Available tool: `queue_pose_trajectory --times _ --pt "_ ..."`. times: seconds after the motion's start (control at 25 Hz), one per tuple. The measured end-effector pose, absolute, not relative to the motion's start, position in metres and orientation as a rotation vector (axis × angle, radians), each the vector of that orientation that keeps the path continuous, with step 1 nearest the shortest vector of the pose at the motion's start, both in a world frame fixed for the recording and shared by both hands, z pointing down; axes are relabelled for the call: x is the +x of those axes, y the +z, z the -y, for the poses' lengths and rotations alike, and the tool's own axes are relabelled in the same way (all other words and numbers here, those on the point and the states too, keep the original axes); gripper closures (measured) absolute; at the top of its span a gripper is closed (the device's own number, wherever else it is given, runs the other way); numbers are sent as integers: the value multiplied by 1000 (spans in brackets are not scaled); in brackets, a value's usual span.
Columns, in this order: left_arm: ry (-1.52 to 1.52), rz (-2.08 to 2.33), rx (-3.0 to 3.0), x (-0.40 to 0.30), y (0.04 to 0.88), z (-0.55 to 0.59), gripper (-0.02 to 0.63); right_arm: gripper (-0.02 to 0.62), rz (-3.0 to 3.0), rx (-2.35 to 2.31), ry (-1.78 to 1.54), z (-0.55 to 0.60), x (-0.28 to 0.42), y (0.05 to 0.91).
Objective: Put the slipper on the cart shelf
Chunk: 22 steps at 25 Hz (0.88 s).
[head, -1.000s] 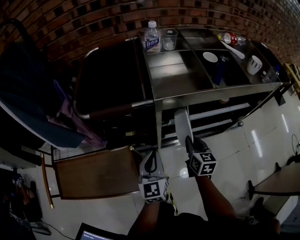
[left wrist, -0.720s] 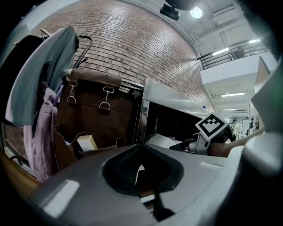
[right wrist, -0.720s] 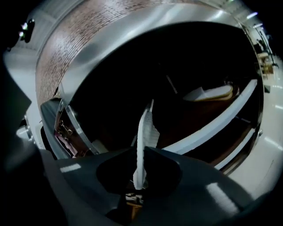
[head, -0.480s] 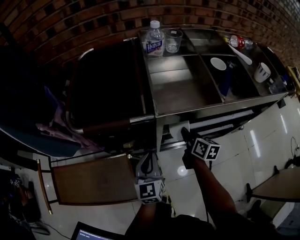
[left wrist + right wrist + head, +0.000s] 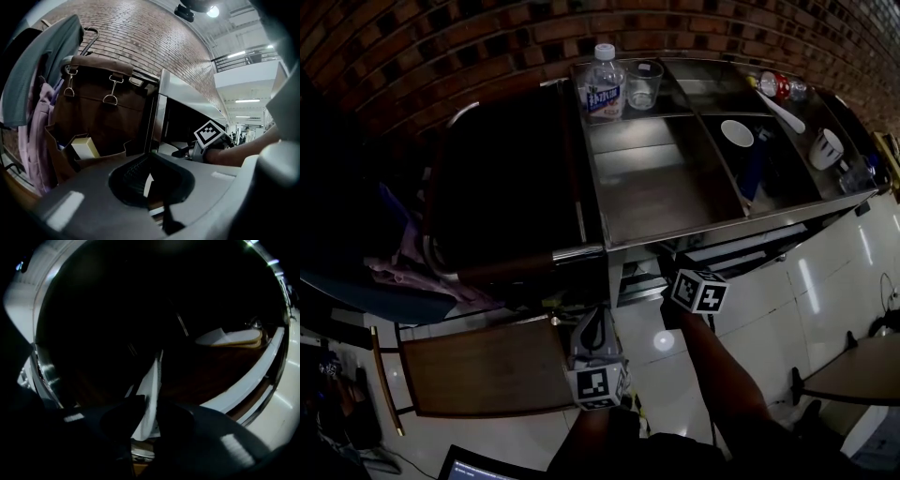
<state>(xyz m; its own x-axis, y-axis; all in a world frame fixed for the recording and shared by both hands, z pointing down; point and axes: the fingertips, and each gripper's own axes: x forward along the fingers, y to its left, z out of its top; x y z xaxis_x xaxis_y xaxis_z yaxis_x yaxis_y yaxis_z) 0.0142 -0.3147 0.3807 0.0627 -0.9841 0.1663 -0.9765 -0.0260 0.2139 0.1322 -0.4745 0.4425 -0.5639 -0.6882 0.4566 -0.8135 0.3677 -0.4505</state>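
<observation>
Slipper [image 5: 153,380] sits pinched in just-opening jaws of right tool [image 5: 149,405]; left tool [image 5: 148,181] closed; bottle [image 5: 604,80] label unreadable.

Left tool [image 5: 149,180]: grey moulded housing with a dark recess around black ribbed pads.
Left marker cube [image 5: 598,384]: white faces with black square patterns, at the tool's rear.
Right tool [image 5: 149,401]: dark grey housing, black jaws.
Right marker cube [image 5: 700,291]: same black-on-white pattern, at that tool's rear.
Forearms [image 5: 724,375]: bare behind each cube.
Clothing [image 5: 675,455]: dark garment behind the forearms.
</observation>
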Motion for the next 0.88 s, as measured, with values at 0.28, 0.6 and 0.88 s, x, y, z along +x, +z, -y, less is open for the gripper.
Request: queue_pose_trajectory --times 0.28,0.6,0.88 --pt "-35 1955 2085 20 383 319 590 422 2275 1454 523 485 140 449" --pt "-21 1975 2107 23 377 317 590 347 2269 1491 269 486 141 433" --pt "-88 1959 2131 38 351 298 590 396 2400 1466 110 429 156 374"
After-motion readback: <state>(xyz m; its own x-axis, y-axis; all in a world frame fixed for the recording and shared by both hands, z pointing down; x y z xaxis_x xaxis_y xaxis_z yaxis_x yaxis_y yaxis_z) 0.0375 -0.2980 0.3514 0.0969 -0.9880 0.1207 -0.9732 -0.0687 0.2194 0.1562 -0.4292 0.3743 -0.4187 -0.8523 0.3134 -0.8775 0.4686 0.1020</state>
